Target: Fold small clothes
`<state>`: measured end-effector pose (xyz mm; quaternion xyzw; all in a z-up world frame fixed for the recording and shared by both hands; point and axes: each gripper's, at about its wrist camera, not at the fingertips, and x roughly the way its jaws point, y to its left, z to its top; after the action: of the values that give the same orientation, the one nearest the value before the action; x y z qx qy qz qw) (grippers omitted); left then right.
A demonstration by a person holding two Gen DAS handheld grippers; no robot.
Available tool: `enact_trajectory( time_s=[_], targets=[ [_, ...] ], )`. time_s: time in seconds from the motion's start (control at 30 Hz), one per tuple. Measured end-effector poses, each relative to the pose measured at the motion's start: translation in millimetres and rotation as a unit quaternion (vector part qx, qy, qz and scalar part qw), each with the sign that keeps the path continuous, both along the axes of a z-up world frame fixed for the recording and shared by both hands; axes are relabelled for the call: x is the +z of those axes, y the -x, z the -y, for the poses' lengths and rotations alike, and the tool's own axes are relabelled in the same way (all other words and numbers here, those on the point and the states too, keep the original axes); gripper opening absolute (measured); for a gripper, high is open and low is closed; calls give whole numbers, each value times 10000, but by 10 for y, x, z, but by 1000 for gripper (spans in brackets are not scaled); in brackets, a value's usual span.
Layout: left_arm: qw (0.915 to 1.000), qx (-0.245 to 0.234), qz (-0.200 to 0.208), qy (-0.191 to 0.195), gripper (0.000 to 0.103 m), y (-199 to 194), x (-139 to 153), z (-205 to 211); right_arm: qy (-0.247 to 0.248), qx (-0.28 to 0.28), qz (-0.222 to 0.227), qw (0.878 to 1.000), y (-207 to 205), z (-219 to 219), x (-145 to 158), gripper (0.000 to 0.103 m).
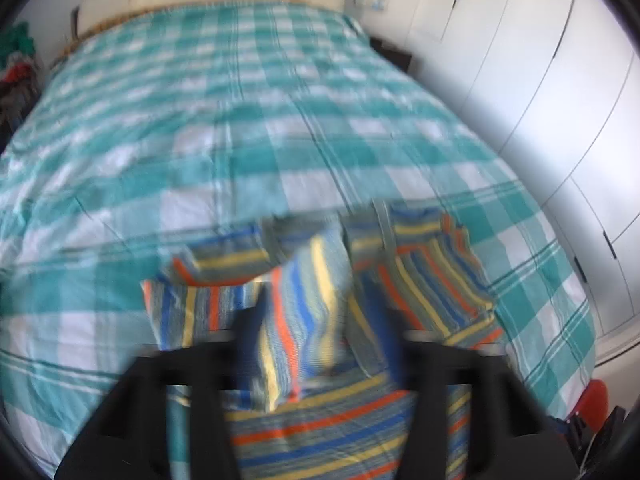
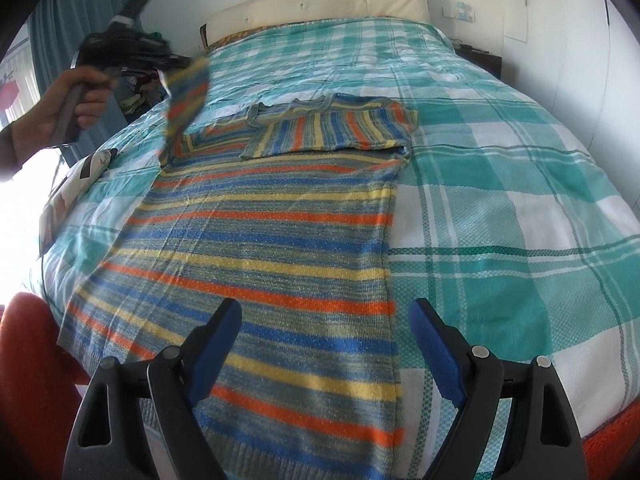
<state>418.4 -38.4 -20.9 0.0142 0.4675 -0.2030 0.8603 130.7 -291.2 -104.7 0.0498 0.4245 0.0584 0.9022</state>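
Note:
A striped knit sweater in blue, orange, yellow and grey lies flat on the bed, with its right sleeve folded across the chest. My left gripper is shut on the left sleeve and holds it lifted above the sweater; it also shows in the right wrist view, with the sleeve hanging from it. My right gripper is open and empty, just above the sweater's lower right hem.
The bed has a teal and white checked cover and a cream headboard. White wardrobe doors stand along the right. A cushion lies at the bed's left edge. Curtains hang at the left.

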Motion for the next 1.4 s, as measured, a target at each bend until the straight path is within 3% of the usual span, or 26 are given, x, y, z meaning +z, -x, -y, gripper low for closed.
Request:
enact_trajectory(
  time_s=[0.13, 0.23, 0.33, 0.37, 0.4, 0.43, 0.47, 0.5, 0.53, 0.57, 0.67, 0.8, 0.9, 1.0, 1.17, 1.33, 1.4],
  targets=[
    [9986, 512, 44, 81, 75, -95, -126, -288, -109, -73, 42, 9999, 29, 56, 16, 85],
    [9926, 1179, 63, -272, 74, -143, -310, -573, -204, -117, -34, 9997, 3, 102, -24, 85],
    [9884, 1214, -120, -900, 75, -45, -752, -666, -309, -147, -124, 9993, -47, 115, -68, 85],
    [9852, 1161, -307, -1227, 75, -10, -960, -664, -303, -142, -131, 9994, -61, 119, -73, 85],
    [9759, 1093, -647, -1776, 75, 37, -1268, -698, -288, -139, -130, 9994, -56, 112, -74, 85],
    [9732, 1046, -724, -1915, 75, 93, -1398, -750, -272, -135, -129, 9995, -48, 106, -74, 85],
    [9790, 1054, -451, -1687, 79, 210, -1374, -842, -259, -135, -132, 9995, -39, 105, -75, 85],
    [9798, 1165, -356, -1587, 87, 269, -1318, -908, -248, -145, -145, 9995, -32, 105, -81, 85],
    [9780, 1337, -422, -1544, 89, 305, -1261, -972, -243, -158, -154, 9995, -26, 110, -86, 85],
    [9790, 1397, -458, -1413, 89, 343, -1187, -1015, -243, -173, -158, 9994, -26, 116, -90, 85],
    [9826, 1429, -62, -1186, 89, 478, -892, -982, -262, -192, -140, 9994, -62, 124, -89, 85],
    [9905, 1145, 258, -714, 94, 531, -577, -604, -177, -136, -120, 9997, -82, 77, -93, 85],
    [9934, 949, 247, -593, 97, 514, -611, -266, -82, -110, -123, 9998, -60, 48, -92, 85],
    [9925, 969, 103, -743, 94, 565, -803, -125, -44, -165, -52, 9998, -42, 55, -52, 85],
    [9870, 1544, 339, -302, 99, 929, -728, -783, -92, -290, 59, 9995, -10, 149, -10, 85],
    [9715, 2226, 218, -780, 100, 984, -1032, -1614, -206, -481, 19, 9986, -55, 236, -37, 85],
    [9702, 2242, -198, -902, 102, 935, -1343, -1803, -232, -558, 34, 9982, -52, 254, -33, 85]
  ],
)
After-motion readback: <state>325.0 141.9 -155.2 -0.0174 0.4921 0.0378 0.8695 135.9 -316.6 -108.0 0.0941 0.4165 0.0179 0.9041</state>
